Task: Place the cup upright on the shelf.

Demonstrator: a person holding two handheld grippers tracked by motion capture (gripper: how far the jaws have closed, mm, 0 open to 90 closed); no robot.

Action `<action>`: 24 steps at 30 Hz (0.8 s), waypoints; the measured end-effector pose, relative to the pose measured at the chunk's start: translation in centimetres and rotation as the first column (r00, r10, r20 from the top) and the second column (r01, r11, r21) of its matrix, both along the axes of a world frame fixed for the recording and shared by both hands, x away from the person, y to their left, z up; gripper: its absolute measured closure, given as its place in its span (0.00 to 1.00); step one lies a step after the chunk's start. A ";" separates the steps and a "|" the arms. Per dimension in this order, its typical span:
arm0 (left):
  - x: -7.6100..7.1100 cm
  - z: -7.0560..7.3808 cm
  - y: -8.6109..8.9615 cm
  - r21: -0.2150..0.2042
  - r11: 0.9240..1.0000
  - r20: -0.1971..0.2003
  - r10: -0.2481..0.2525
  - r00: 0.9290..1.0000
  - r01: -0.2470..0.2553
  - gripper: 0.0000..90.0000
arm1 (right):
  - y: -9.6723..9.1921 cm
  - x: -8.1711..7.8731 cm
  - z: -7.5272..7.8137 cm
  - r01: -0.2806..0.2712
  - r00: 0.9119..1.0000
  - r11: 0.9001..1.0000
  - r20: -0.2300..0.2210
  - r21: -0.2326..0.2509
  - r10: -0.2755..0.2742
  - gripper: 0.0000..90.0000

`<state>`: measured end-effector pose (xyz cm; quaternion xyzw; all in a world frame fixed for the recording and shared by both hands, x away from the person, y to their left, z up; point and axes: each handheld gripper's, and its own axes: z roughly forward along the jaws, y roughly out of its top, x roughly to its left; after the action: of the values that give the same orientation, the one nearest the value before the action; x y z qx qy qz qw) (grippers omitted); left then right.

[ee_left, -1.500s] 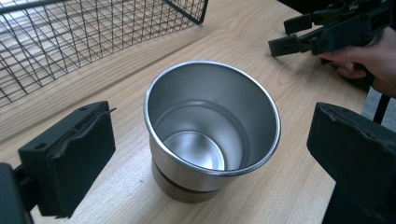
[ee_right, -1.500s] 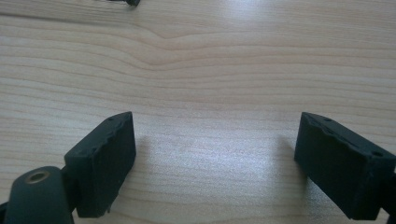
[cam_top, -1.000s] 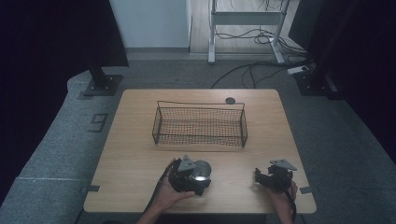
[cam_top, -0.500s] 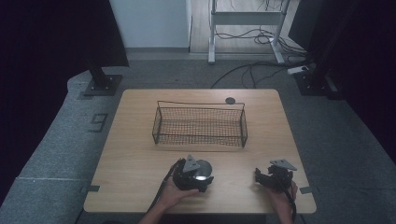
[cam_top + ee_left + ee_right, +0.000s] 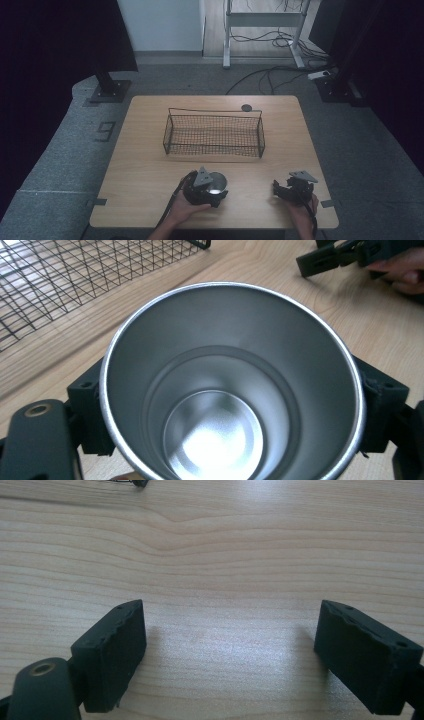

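Near the counter's (image 5: 150, 150) front edge, at about six o'clock from the basket (image 5: 214, 133), a steel cup (image 5: 217, 183) stands upright with its mouth up. The left gripper (image 5: 202, 189) has just been closing on it: in the left gripper view both black jaws press the cup's (image 5: 230, 390) outer wall from opposite sides, at nine and three o'clock of the rim, so the cup is now held. The right gripper (image 5: 294, 190) rests on the counter well apart, at three o'clock from the cup, its jaws standing wide open with nothing but bare wood (image 5: 215, 555) between them.

My judgement is that the cup is thin-walled metal: light, stiff enough not to give under the jaws, and not fragile, though it would clatter and roll if dropped. Its polished wall looks slippery, and it tapers toward the base, so a hold low on the body may let it slide upward out of the jaws. The grip across the upper wall just under the rolled rim seems the better place, since the rim gives a small lip against slipping. Keeping it upright while lifting should matter little, as the inside appears empty. The basket, at twelve o'clock from the cup, is open-topped wire mesh and holds nothing that I can see.
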<state>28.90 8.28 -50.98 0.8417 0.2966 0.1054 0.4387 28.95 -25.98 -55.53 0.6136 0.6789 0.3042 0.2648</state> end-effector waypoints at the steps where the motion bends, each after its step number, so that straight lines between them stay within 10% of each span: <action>1: 0.0 0.3 0.4 -0.015 1.000 0.001 0.001 1.000 -0.001 0.17 | 0.0 0.0 0.0 0.000 1.000 1.000 0.000 0.000 0.000 0.14; 24: 0.8 2.5 4.5 -0.110 0.991 0.008 0.079 0.997 -0.078 0.17 | 0.0 0.2 0.0 -0.003 1.000 1.000 0.001 -0.001 0.003 0.14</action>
<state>29.73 12.75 -48.45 0.8034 0.3319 0.1115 0.4815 29.11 -26.03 -55.54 0.6120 0.6800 0.3047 0.2652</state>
